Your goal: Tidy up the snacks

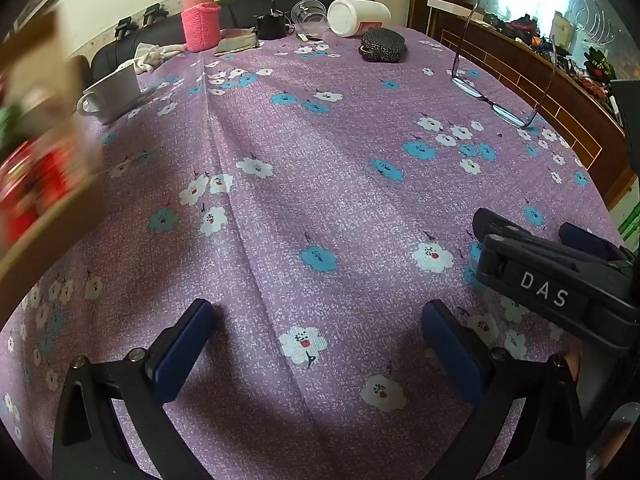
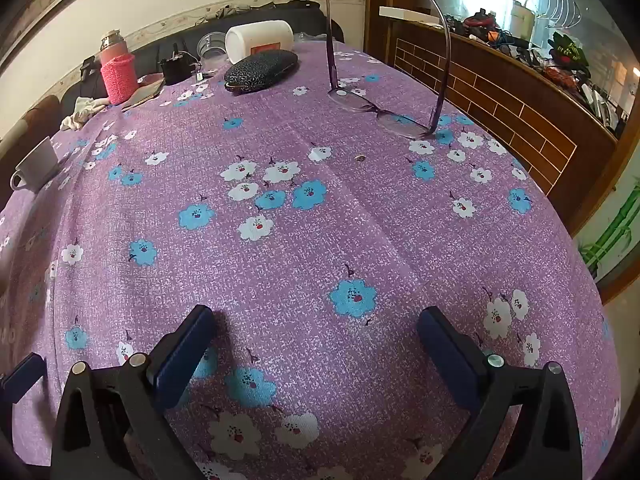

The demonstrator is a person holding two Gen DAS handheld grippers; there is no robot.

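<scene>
- Standing wide apart, the jaws of the left gripper (image 1: 318, 322) hold nothing; only bare cloth lies between the blue pads, which hang just above the surface.
- Jaws of the right gripper (image 2: 316, 330) likewise spread fully, empty, over the same cloth; this gripper also shows at the right edge of the left wrist view, marked "DAS".
- Surface: covered with a purple tablecloth (image 1: 320, 200) printed with white and blue flowers, creased lengthwise.
- Snacks: the only candidate is a blurred brown box (image 1: 44, 184) at the far left edge of the left wrist view, with red and green contents; too smeared to identify the items or to tell whether it rests on the surface.
- Spectacles (image 2: 384, 116) stand lens-down on the cloth toward the right side, both temples pointing upward.
- Dark patterned spectacle case (image 2: 262, 70) lies beyond them, just before a white jar (image 2: 260, 40) on its side.
- Clear bowl (image 1: 308, 14) sits beside the jar; a small black item stands near it.
- Pink bottle in a knitted sleeve (image 1: 200, 20) stands upright at the far left, beside a flat brownish book.
- White mug (image 1: 114, 94) rests at the left edge, with a crumpled pale cloth (image 1: 154, 56) behind it.
- Cluttered wooden ledge (image 2: 520, 92) runs along the right.
</scene>
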